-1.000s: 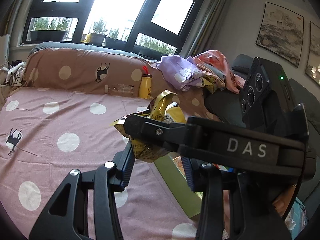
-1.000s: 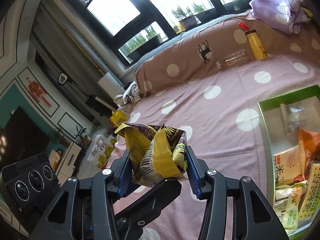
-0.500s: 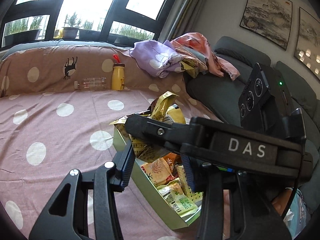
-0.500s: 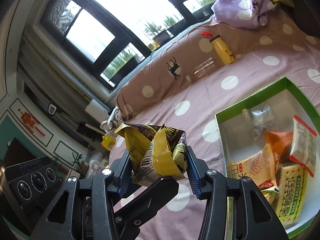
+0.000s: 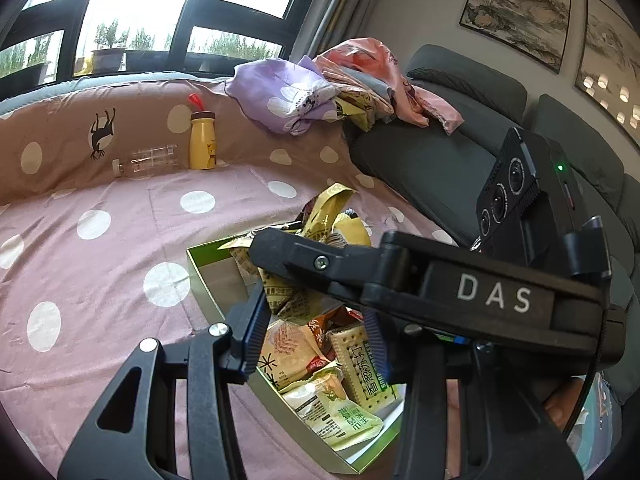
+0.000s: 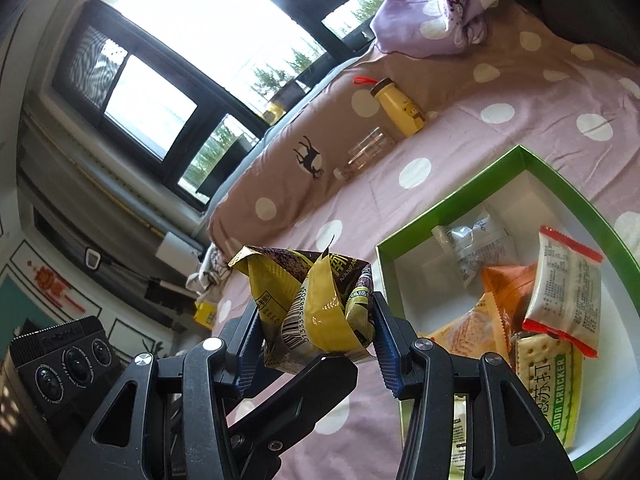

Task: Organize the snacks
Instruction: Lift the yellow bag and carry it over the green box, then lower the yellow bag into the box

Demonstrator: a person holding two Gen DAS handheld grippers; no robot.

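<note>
A crumpled yellow snack bag (image 6: 292, 276) sits between the pads of my right gripper (image 6: 316, 308), which is shut on it. In the left wrist view the same bag (image 5: 328, 216) hangs over the near end of a green-rimmed box (image 5: 200, 288). My left gripper (image 5: 314, 312) comes at the bag from the side. Its left pad touches the bag's lower fold, and its other fingertip is hidden behind the right gripper's finger (image 5: 360, 276). One finger (image 6: 312, 376) of the left gripper lies under the bag in the right wrist view. The box (image 6: 460, 188) holds several packets, among them a soda cracker pack (image 6: 560, 392).
The box lies on a pink polka-dot sheet (image 5: 100, 260). A yellow bottle (image 5: 202, 136) and a clear bottle (image 5: 144, 160) lean against the brown bolster at the back. A heap of clothes (image 5: 320, 88) rests on a grey sofa (image 5: 440, 160) to the right.
Both grippers have travelled together with the bag toward the box, which has come into full view under and beside the bag. The hold on the bag looks unchanged.
</note>
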